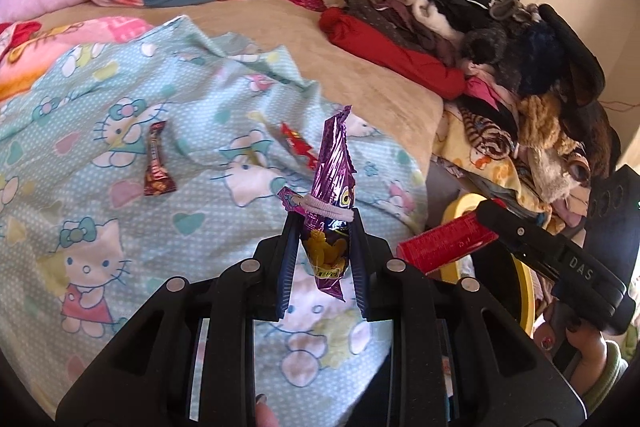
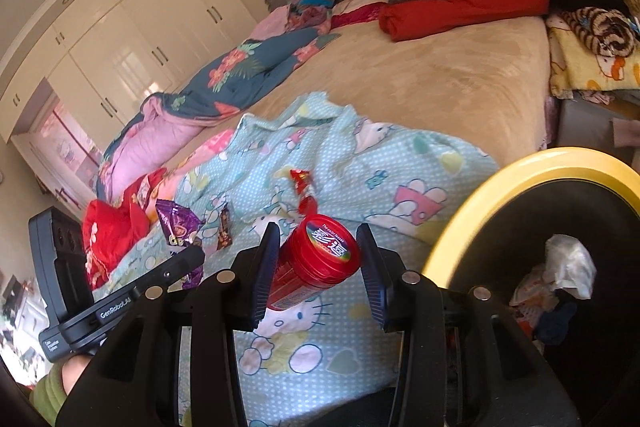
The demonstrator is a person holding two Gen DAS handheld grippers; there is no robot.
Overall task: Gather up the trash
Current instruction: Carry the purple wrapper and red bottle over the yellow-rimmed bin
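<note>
The left claw (image 1: 325,217) was clenched on one purple snack bag (image 1: 331,187), held upright between its pads above the bed's cartoon-cat blanket (image 1: 120,227). The right claw (image 2: 316,239) gripped one red canister (image 2: 316,259), lid facing outward, just beside the yellow-rimmed bin (image 2: 472,203), which held crumpled paper. Two wrappers lay loose on the blanket beyond the claws: one brown (image 1: 158,163), one red (image 1: 298,145), well apart.

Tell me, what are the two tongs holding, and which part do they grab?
The left tongs pinch the purple snack wrapper around its lower middle. The right tongs squeeze the red tube by its sides, just below the cap.
</note>
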